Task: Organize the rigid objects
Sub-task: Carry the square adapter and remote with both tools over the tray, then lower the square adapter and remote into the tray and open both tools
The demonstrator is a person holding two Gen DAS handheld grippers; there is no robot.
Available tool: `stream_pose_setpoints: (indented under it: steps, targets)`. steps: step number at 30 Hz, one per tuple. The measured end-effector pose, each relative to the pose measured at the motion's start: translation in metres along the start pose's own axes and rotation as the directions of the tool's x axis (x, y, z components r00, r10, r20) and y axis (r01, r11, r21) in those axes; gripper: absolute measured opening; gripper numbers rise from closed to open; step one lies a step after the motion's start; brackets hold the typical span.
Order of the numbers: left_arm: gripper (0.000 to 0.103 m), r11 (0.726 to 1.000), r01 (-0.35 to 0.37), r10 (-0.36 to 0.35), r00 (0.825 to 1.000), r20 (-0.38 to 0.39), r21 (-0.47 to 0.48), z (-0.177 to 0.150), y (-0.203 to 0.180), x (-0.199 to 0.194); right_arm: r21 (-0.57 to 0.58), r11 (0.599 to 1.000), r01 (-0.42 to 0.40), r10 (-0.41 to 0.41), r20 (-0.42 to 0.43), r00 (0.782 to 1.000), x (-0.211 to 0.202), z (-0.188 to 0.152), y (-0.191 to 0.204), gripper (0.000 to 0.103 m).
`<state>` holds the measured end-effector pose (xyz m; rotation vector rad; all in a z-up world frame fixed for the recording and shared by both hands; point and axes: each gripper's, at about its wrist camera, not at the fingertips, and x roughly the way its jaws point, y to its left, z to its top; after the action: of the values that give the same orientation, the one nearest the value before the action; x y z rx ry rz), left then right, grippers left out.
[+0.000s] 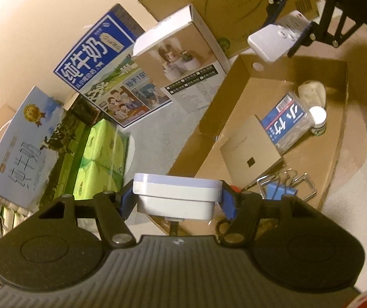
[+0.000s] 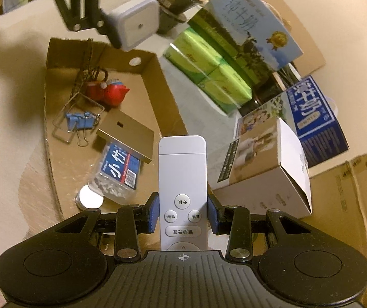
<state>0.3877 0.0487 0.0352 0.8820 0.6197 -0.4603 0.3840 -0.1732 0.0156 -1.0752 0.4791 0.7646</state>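
Left tool [image 1: 177, 199] pinches your night light [image 1: 177, 192]; right tool [image 2: 182, 214] pinches remote [image 2: 182, 179]. Hazard: either slipping, missing tray [image 2: 55, 51], through tilted release.

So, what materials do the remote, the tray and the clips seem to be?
Remote: likely matte white plastic, with smooth moulded buttons.
Tray: brown cardboard; raw cut edges and a punched hole.
Binder clips: blue, probably painted metal, with shiny wire handles.
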Motion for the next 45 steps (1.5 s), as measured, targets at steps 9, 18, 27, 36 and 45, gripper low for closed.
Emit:
stream_pose_setpoints:
  steps: [9,18,27,36,45]
  targets:
    - [0.062,0.998,0.026,-0.025,0.999,-0.021,0.066,0.001,0.007,0.02,-0.064,0.996,-0.054,0.053,-0.011,0.999,0.02,0.011,-0.009,0.039]
    - [0.062,0.995,0.057,-0.055,0.998,-0.024,0.077,0.003,0.015,0.04,-0.054,0.993,-0.103,0.101,-0.031,0.994,0.05,0.018,-0.02,0.039]
    - [0.062,0.993,0.07,-0.066,0.997,-0.044,0.098,-0.002,0.02,0.06,0.0,0.99,-0.138,0.138,-0.026,0.99,0.067,0.021,-0.03,0.039]
    - [0.063,0.99,0.088,-0.084,0.996,-0.036,0.107,-0.001,0.015,0.076,0.015,0.988,-0.151,0.151,-0.032,0.988,0.08,0.02,-0.03,0.039]
    - [0.077,0.995,0.078,-0.075,0.996,-0.052,0.062,-0.005,0.017,0.077,0.034,0.988,-0.15,0.151,-0.033,0.988,0.085,0.02,-0.031,0.039]
